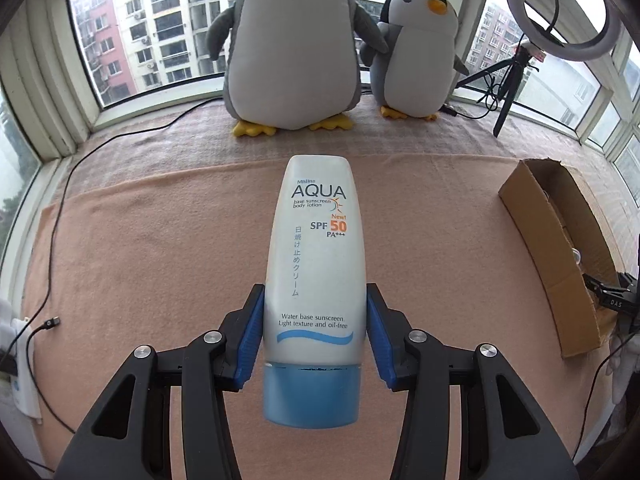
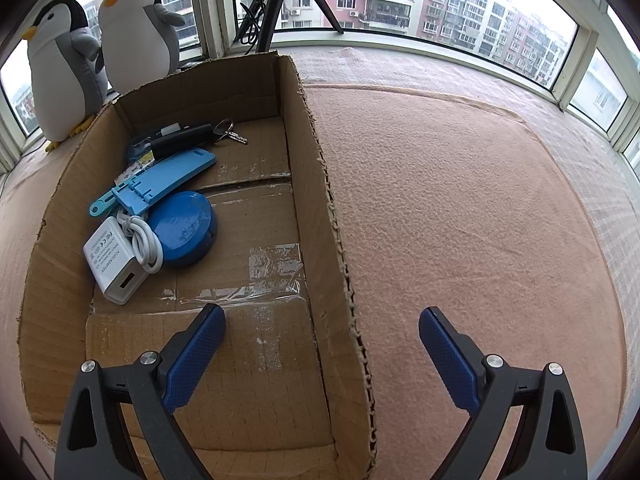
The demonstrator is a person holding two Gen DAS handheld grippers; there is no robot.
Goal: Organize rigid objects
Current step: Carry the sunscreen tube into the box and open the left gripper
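Blanket: a peach fleece blanket covers the wide window ledge and bears everything else.
Windows: curved panes ring the ledge, with apartment blocks beyond.
Cardboard box: the open box sits on the blanket, seen at the right edge of the left wrist view and under the right gripper; its far wall stands near the penguins.
Penguins: two plush penguins stand side by side at the window, wings touching.
Tripod and ring light: a black tripod with a ring light stands right of the penguins.
Sunscreen tube: the white AQUA sunscreen tube with its blue cap toward the camera is held clear above the blanket, label up, pointing toward the penguins.
Left gripper: the left gripper has its blue pads pressed on both sides of the tube's lower body, jaws about half apart.
Right gripper: the right gripper hangs with jaws spread wide and nothing between them, astride the box's right wall.
Box contents: a round blue case, a white charger with coiled cable, a blue plastic holder, a black handle and keys lie clustered at the left of the box floor.
Cable: a black cable trails over the blanket's left edge.
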